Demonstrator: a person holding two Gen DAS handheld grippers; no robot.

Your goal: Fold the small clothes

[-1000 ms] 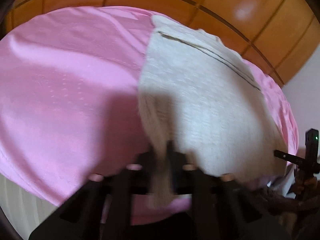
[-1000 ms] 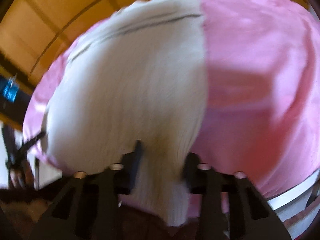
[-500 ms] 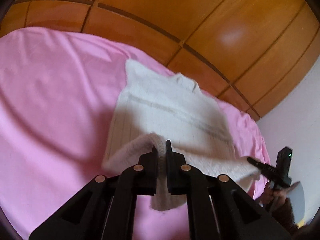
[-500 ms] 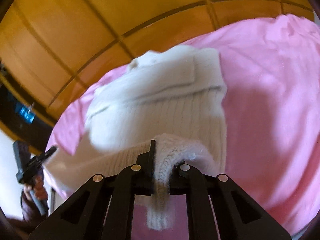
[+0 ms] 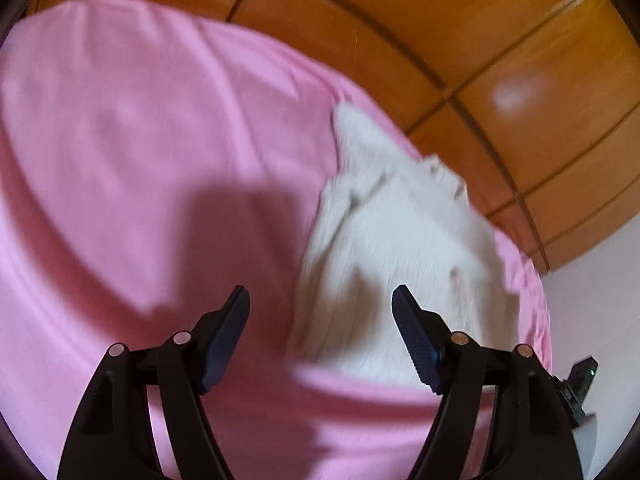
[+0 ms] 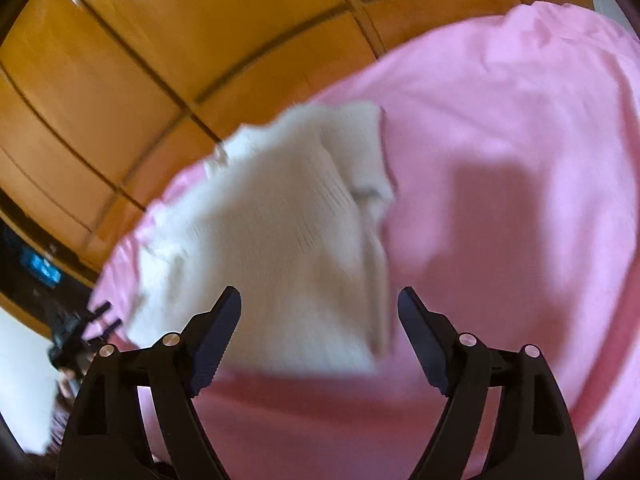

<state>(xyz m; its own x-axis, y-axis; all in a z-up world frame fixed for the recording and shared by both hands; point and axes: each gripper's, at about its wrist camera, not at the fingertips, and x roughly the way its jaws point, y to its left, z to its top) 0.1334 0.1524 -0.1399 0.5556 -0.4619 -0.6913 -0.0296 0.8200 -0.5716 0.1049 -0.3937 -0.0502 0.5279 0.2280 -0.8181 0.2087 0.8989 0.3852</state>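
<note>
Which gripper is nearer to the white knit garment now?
Right, slightly. The right gripper hangs over the white garment's near edge; the left gripper hangs at its left edge. Both jaws are opening, empty.

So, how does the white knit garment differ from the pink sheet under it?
The white knit garment is small, ribbed and folded into layers; the pink sheet is wide, smooth and spread in one layer. The garment lies on top near the wooden panels; the sheet reaches well past it. Both are soft cloth, and neither gripper holds them.
</note>
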